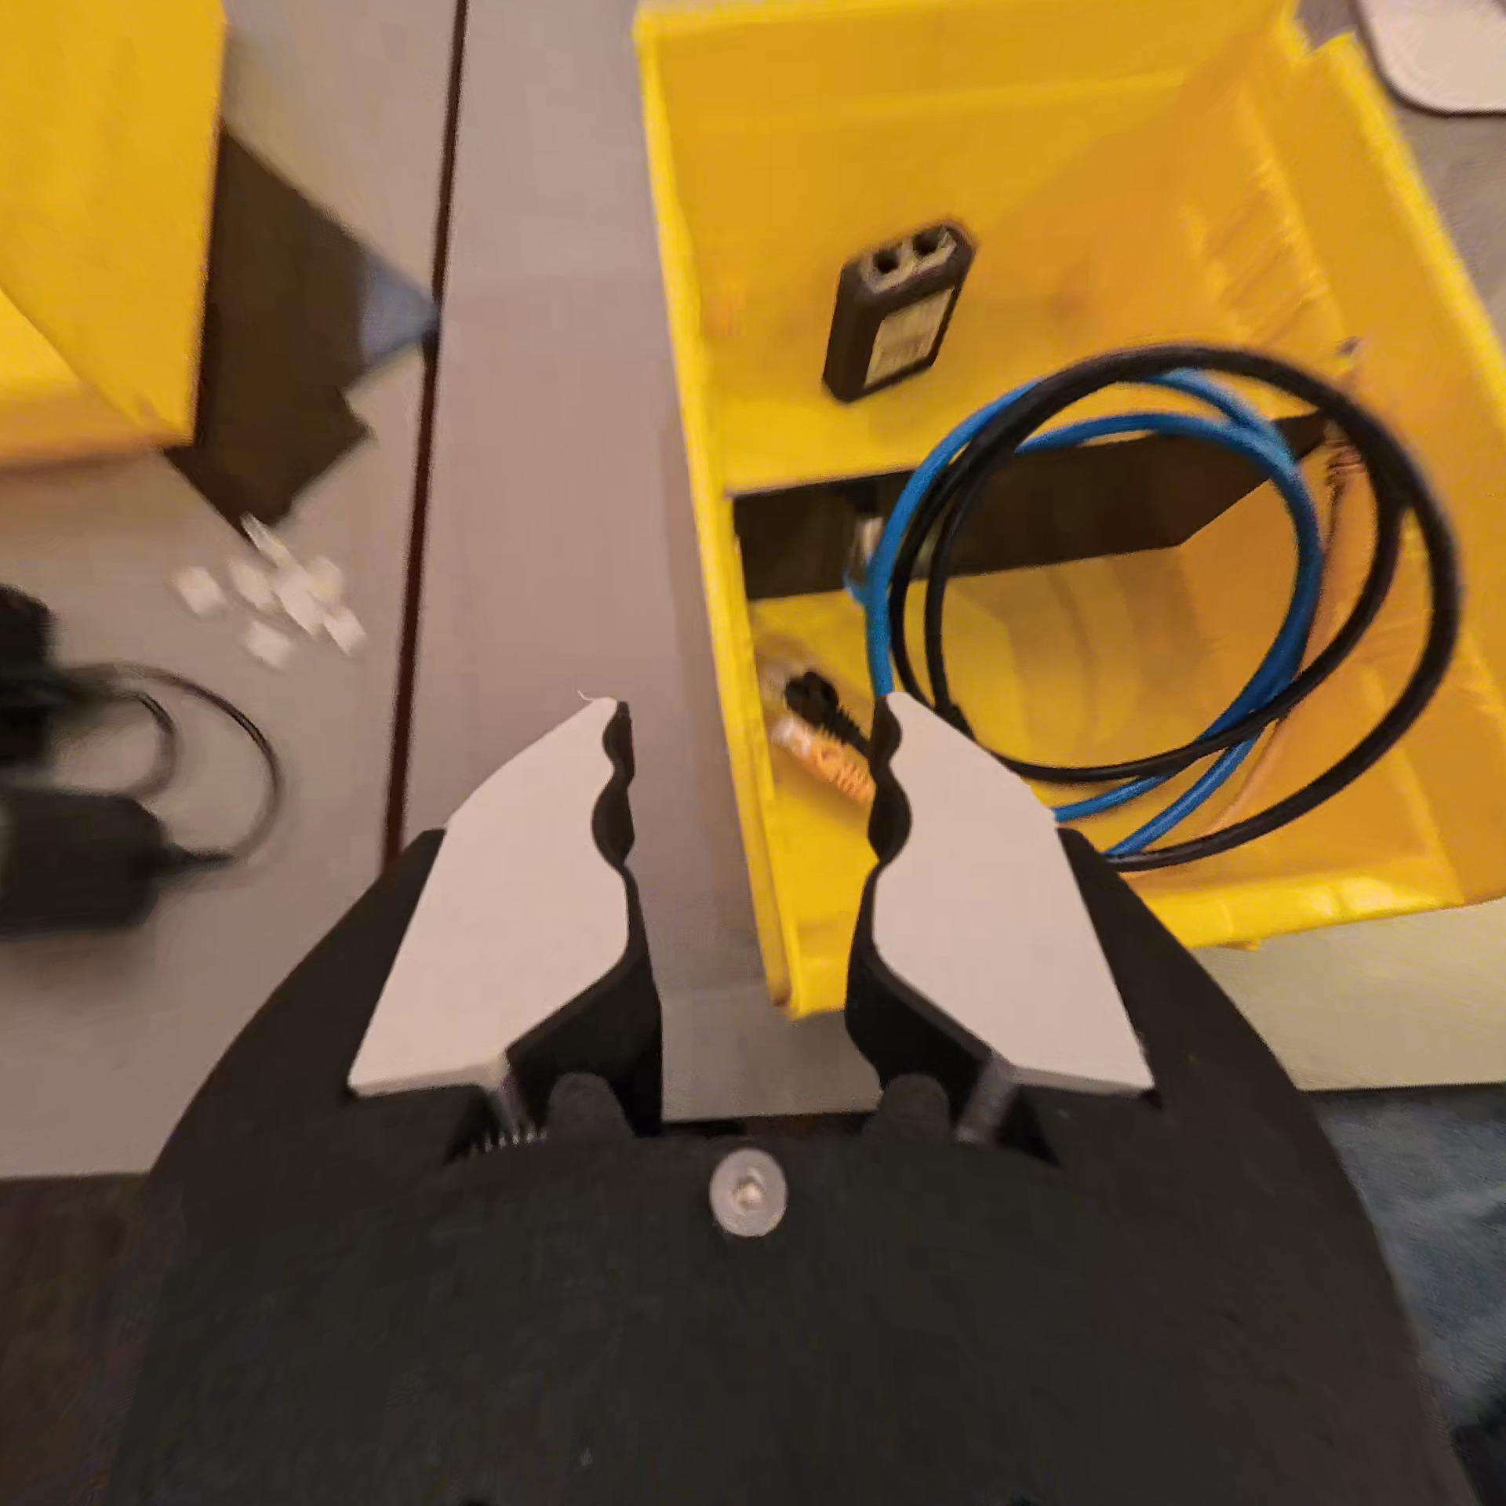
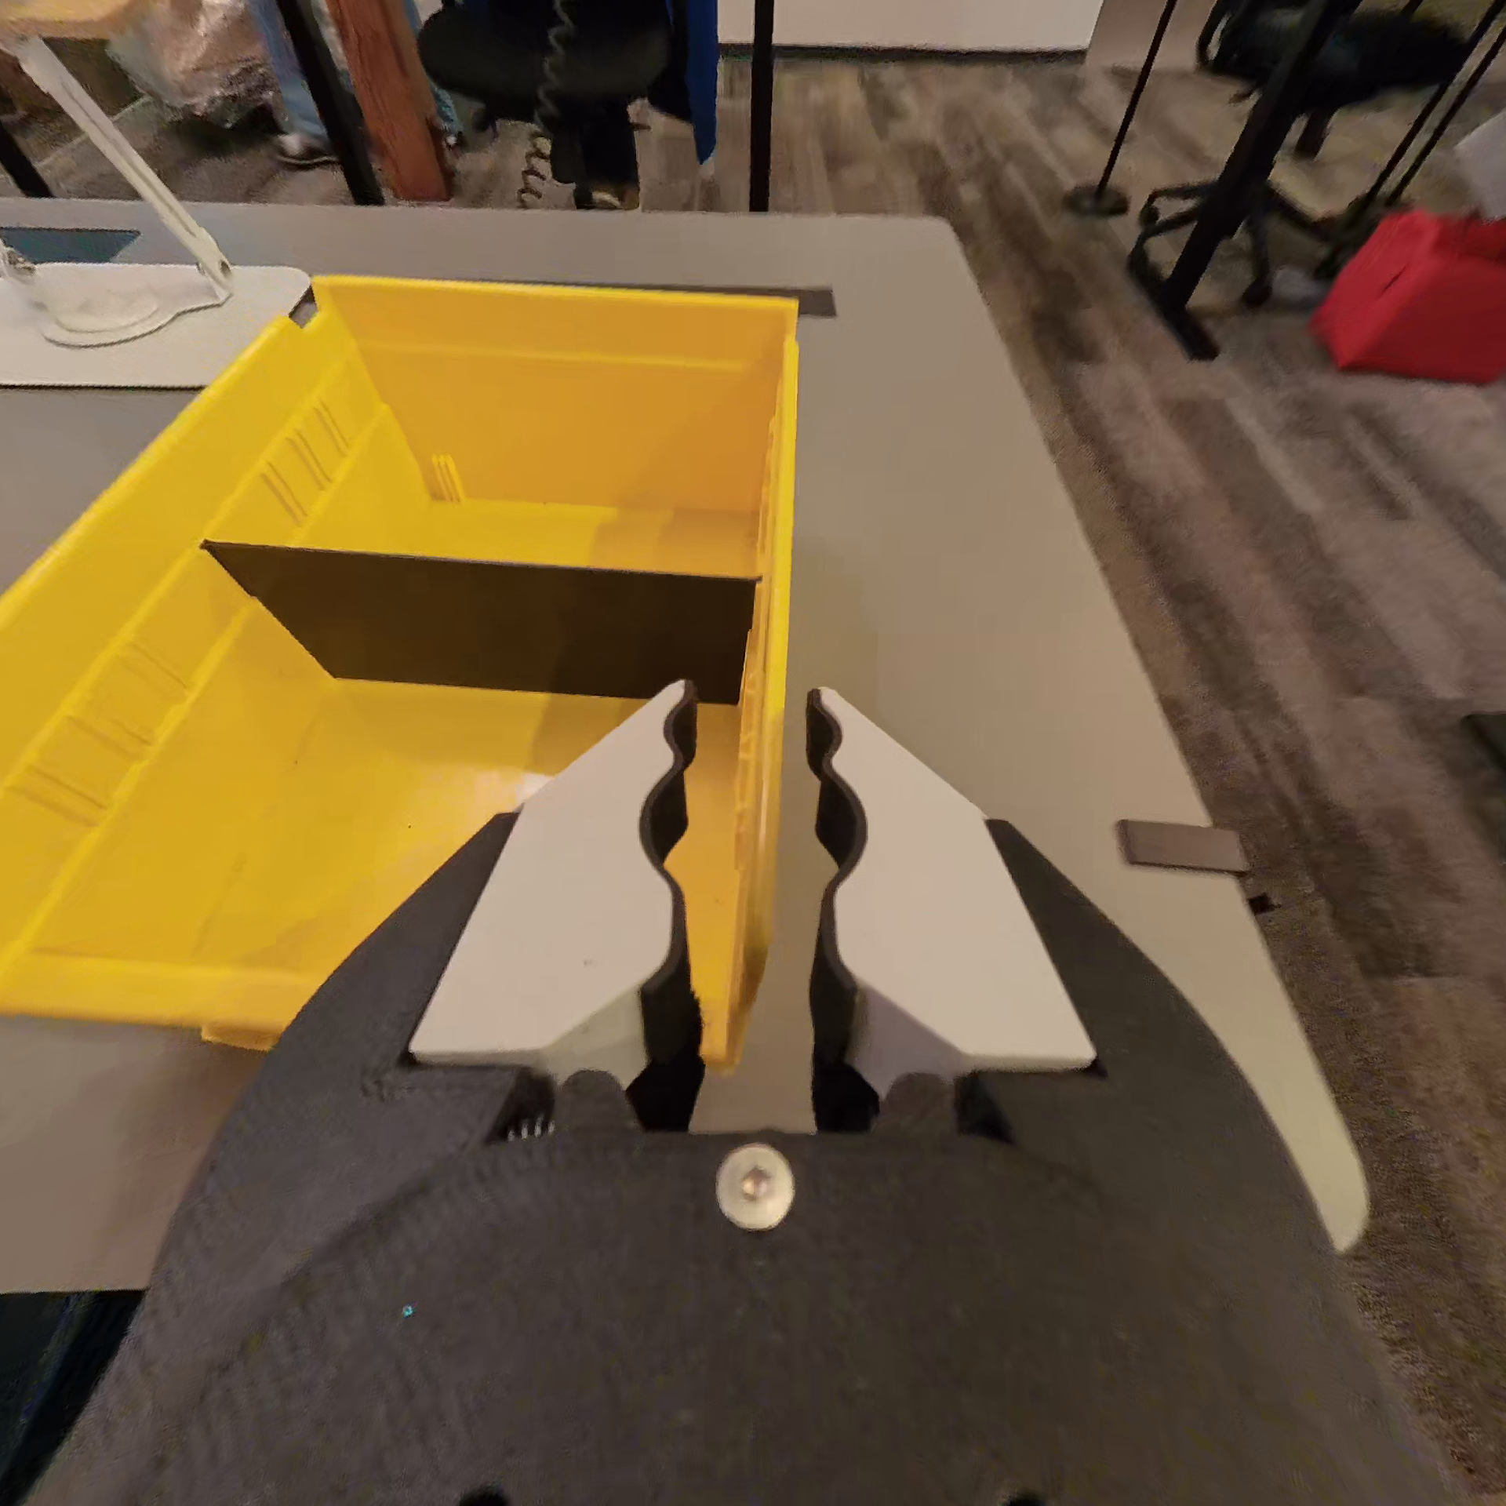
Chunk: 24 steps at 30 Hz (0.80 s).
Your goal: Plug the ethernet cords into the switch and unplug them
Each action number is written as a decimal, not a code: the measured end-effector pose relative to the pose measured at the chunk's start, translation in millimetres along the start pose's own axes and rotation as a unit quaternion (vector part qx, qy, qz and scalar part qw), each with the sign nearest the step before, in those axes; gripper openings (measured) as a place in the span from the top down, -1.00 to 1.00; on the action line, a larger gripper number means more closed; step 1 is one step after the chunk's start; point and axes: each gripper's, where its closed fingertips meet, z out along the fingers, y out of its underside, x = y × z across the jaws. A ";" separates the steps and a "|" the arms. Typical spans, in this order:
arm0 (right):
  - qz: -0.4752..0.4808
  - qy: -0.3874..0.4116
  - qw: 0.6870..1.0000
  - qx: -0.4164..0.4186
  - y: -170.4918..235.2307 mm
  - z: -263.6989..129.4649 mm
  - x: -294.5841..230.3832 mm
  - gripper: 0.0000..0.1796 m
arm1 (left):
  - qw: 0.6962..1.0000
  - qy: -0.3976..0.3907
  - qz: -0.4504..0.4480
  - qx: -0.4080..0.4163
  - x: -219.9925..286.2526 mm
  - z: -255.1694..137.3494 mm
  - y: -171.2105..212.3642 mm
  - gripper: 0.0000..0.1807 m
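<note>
Two thin cords, one blue (image 1: 896, 530) and one black (image 1: 1410, 505), lie coiled together in the near compartment of a yellow bin (image 1: 701, 407), their plug ends (image 1: 815, 725) against its left wall; one small black switch (image 1: 896, 314) with two ports lies past the black divider (image 1: 1059, 521). The left gripper (image 1: 754, 725) hovers over the bin's left wall, fingers apart and empty. The right gripper (image 2: 750, 709) straddles a second bin's (image 2: 163, 815) right wall, fingers apart, empty.
</note>
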 end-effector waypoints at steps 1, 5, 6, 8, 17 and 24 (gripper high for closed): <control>-0.011 0.008 1.000 0.008 -7.0 -4.8 0.0 0.68 | 0.999 -0.008 0.039 0.012 4.6 -5.2 -14.3 0.36; -0.063 0.019 0.996 0.054 -40.3 -22.4 -15.4 0.68 | 0.980 0.013 0.197 0.011 44.3 2.5 -70.0 0.35; -0.076 0.014 0.995 0.068 -48.8 -26.3 -24.0 0.69 | 0.973 0.020 0.231 -0.004 52.9 12.1 -80.4 0.35; -0.104 -0.001 0.991 0.085 -61.8 -32.1 -44.4 0.69 | 0.954 0.031 0.294 -0.044 64.7 38.1 -95.1 0.36; -0.211 -0.198 0.953 0.089 -69.7 -42.0 -180.9 1.00 | 0.872 0.065 0.430 -0.225 73.8 132.7 -95.5 0.48; -0.256 -0.301 0.915 0.083 -57.6 -37.4 -258.6 1.00 | 0.828 0.038 0.468 -0.307 58.2 169.5 -77.9 0.42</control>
